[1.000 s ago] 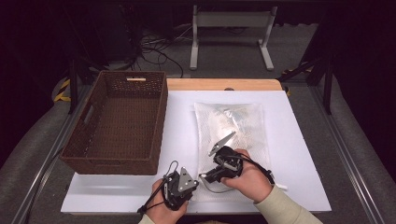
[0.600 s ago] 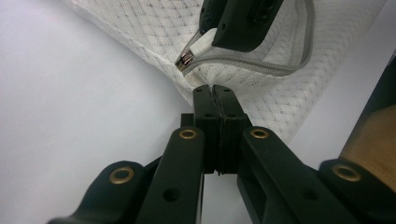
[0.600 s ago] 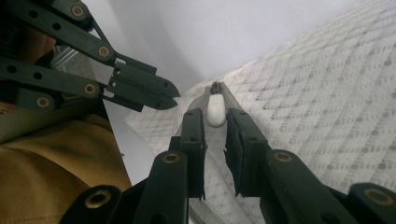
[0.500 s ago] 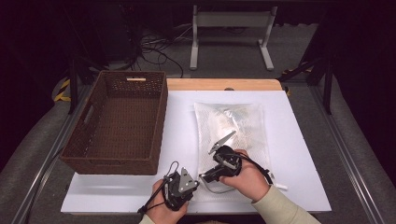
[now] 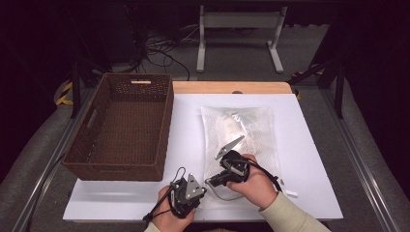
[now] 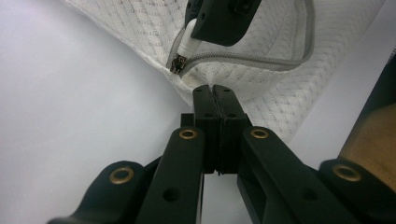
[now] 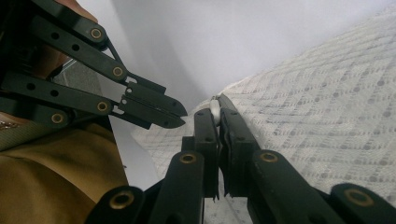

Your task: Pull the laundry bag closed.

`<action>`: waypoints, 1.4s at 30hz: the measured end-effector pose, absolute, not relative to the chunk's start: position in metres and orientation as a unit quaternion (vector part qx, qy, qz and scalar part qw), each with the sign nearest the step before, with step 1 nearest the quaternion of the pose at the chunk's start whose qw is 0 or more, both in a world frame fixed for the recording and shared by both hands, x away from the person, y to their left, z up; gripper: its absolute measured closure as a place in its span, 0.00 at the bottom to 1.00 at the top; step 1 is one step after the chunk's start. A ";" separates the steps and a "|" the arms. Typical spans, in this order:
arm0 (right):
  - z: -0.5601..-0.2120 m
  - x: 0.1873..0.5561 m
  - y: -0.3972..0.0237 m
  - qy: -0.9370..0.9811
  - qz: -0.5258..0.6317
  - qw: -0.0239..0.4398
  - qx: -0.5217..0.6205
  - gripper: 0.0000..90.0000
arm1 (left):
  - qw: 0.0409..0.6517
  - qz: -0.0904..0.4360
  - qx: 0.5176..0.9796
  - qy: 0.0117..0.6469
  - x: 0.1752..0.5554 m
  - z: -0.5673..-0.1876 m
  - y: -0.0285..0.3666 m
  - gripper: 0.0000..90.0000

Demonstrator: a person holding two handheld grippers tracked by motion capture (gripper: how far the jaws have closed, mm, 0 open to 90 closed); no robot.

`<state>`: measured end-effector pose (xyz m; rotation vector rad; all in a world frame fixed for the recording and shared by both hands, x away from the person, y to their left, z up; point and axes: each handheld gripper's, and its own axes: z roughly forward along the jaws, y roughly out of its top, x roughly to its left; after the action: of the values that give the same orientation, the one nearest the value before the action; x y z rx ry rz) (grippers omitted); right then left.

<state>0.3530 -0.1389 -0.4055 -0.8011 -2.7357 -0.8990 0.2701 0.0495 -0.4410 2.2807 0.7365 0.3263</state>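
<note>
A white mesh bag (image 5: 241, 130) lies flat on the white board (image 5: 186, 121); its grey zipper (image 6: 261, 63) curves round the near corner. My right gripper (image 5: 215, 180) (image 7: 215, 112) has just been closing its jaws and is shut on the white zipper pull (image 6: 187, 44) (image 7: 215, 108), which hangs from the metal slider (image 6: 177, 64). My left gripper (image 5: 200, 191) (image 6: 215, 88) is shut, its tips pinching the bag's hem just beside the slider. In the right gripper view the left gripper (image 7: 180, 114) shows as closed black jaws at the bag's corner.
A brown wicker basket (image 5: 165, 130) stands empty on the board's left side. A wooden strip (image 5: 227, 87) runs along the board's far edge. Beyond the table are cables and a metal stand (image 5: 239, 21). Bare board lies between basket and bag.
</note>
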 end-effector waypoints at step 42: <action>-0.396 0.349 -0.140 -0.912 -0.327 0.050 -0.241 0.96 | 0.404 0.109 0.842 0.341 0.283 -0.432 0.072 0.67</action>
<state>0.3487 -0.1399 -0.3964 -0.7354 -2.7779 -0.9968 0.2828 0.0723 -0.4322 2.1250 0.8618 0.2752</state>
